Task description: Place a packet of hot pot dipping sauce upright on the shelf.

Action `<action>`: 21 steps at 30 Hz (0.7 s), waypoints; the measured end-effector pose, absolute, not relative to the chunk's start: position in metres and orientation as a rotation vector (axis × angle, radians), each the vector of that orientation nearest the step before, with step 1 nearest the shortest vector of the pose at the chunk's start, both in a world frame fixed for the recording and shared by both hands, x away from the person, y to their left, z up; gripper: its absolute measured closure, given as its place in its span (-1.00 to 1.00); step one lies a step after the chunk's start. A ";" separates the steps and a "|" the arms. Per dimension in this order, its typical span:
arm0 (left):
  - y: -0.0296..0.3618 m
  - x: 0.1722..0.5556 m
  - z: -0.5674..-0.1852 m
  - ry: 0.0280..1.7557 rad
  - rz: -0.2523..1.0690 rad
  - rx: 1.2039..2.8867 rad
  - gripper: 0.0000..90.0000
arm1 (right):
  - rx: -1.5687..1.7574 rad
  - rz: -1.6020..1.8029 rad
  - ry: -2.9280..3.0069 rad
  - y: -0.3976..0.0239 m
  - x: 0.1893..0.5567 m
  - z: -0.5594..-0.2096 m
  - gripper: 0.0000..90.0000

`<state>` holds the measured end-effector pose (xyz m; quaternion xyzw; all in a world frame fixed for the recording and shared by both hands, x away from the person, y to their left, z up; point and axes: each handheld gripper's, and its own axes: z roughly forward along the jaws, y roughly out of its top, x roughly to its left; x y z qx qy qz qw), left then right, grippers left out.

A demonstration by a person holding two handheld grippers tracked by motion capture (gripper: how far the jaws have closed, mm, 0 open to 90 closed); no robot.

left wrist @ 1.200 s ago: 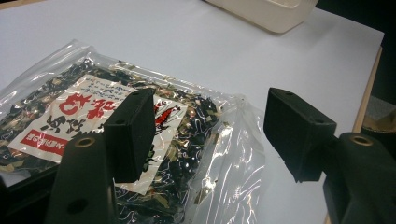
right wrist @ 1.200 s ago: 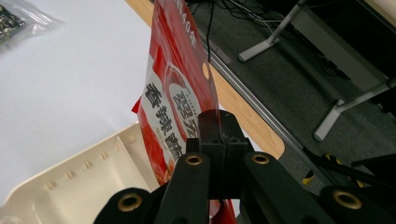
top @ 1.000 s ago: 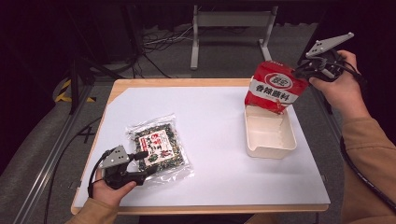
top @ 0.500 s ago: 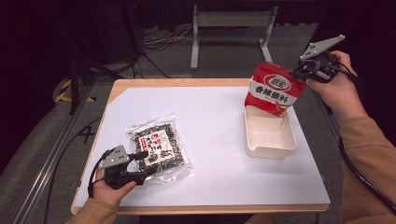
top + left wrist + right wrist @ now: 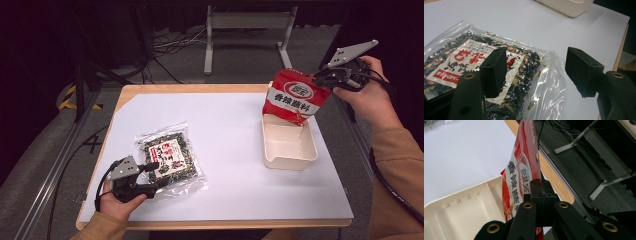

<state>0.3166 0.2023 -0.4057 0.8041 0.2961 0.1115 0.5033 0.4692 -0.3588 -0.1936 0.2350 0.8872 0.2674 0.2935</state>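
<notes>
- Near me, my left gripper (image 5: 161, 176) sits jaws apart astride the clear seaweed bag's (image 5: 170, 159) corner, gripping nothing, ready to pinch.
- Farther off, my right gripper (image 5: 320, 80) is clamped on the red snack bag's (image 5: 294, 97) edge, dangling it into the cream tray (image 5: 290, 152) for a drop.

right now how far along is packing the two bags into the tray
Nothing is fully in yet. In hand: the right gripper is shut on the red bag, hanging with its lower corner dipping into the cream tray. Left: the clear seaweed bag lies flat on the table, the left gripper open over its edge.
</notes>
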 end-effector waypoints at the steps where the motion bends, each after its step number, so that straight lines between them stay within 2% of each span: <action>1: 0.202 0.317 -0.406 0.714 0.267 1.944 -0.23 | 0.621 0.709 2.361 -0.359 0.469 -0.194 1.00; 21: 0.202 0.316 -0.406 0.715 0.267 1.942 -0.23 | 0.547 0.612 2.347 -0.340 0.474 -0.196 1.00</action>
